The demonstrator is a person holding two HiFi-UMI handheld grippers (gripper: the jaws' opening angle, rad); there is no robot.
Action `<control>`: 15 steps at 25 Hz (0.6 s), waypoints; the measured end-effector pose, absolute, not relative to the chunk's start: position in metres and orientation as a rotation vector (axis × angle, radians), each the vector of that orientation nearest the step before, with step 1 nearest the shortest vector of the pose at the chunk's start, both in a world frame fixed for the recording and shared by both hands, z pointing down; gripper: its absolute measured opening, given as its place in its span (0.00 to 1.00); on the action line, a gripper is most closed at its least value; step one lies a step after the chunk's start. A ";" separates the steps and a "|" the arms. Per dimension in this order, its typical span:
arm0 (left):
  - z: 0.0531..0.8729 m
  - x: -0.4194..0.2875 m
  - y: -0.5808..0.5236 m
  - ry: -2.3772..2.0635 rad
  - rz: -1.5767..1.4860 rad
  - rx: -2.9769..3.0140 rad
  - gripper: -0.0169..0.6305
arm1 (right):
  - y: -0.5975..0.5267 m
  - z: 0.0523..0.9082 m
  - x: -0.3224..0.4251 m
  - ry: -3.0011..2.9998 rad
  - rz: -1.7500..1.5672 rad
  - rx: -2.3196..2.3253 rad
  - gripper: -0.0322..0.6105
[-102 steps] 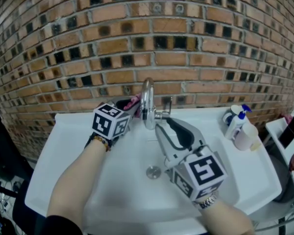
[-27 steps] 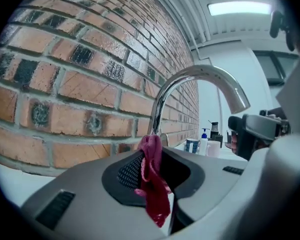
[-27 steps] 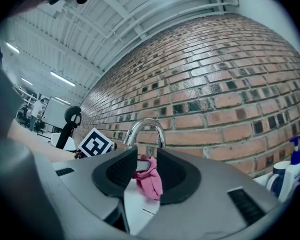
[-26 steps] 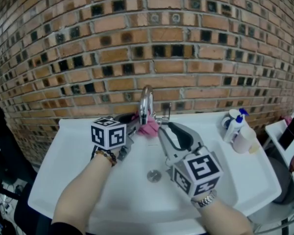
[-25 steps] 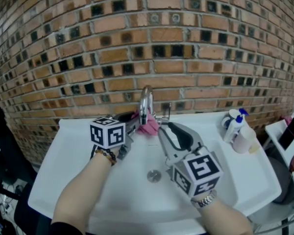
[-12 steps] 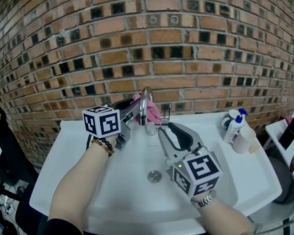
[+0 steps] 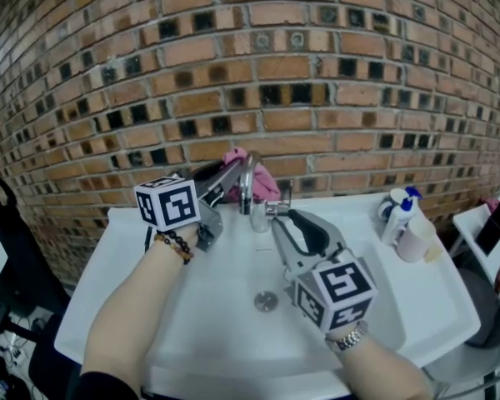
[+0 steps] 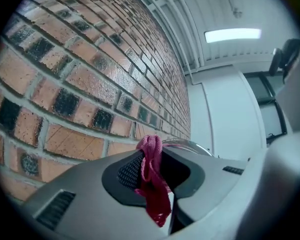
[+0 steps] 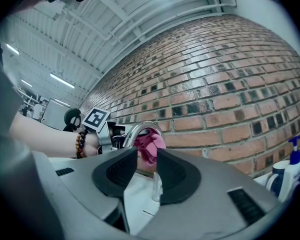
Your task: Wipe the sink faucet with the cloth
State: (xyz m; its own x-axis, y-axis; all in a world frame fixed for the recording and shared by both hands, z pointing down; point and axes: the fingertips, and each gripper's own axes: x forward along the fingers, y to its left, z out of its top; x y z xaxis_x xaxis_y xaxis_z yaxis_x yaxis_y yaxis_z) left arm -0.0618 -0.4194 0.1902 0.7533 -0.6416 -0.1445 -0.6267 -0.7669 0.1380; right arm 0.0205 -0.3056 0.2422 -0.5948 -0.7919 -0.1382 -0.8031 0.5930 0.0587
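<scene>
The chrome faucet (image 7: pixel 247 183) arches over the white sink (image 7: pixel 208 332). A pink cloth (image 7: pixel 253 176) is bunched over the top of the arch. My left gripper (image 7: pixel 232 172) is shut on that cloth, level with the arch and at its left. In the left gripper view the cloth (image 8: pixel 153 184) hangs pinched between the pads, with the faucet (image 8: pixel 186 144) just behind. My right gripper (image 7: pixel 281 219) rests low beside the faucet's base, jaws a narrow gap apart and nothing in them. In the right gripper view the faucet (image 9: pixel 131 132) and cloth (image 9: pixel 149 147) lie beyond the right gripper (image 9: pixel 146 156).
A brick wall (image 7: pixel 317 73) rises right behind the sink. A blue pump bottle (image 7: pixel 397 209) and a white bottle (image 7: pixel 417 233) stand on the sink's right rim. The drain (image 7: pixel 266 301) is in the basin's middle. A dark chair (image 7: pixel 4 223) is at far left.
My left gripper has lifted the cloth from low on the spout up over the top of the arch. The right gripper has stayed where it was.
</scene>
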 end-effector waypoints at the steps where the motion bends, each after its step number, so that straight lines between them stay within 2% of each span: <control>1: 0.189 -0.063 -0.418 -1.030 -0.303 2.859 0.15 | -0.306 0.243 0.021 2.714 0.175 -1.365 0.26; 15: 0.182 -0.075 -0.391 -0.895 -0.503 2.723 0.15 | -0.309 0.246 0.028 2.676 0.181 -1.395 0.25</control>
State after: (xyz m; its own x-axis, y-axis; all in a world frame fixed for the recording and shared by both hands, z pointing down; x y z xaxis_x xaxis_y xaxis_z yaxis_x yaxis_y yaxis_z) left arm -0.0753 -0.3906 0.1820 0.7542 -0.6078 -0.2486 -0.5284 -0.7865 0.3197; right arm 0.0281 -0.3094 0.2463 -0.5685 -0.8070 -0.1599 -0.8212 0.5684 0.0507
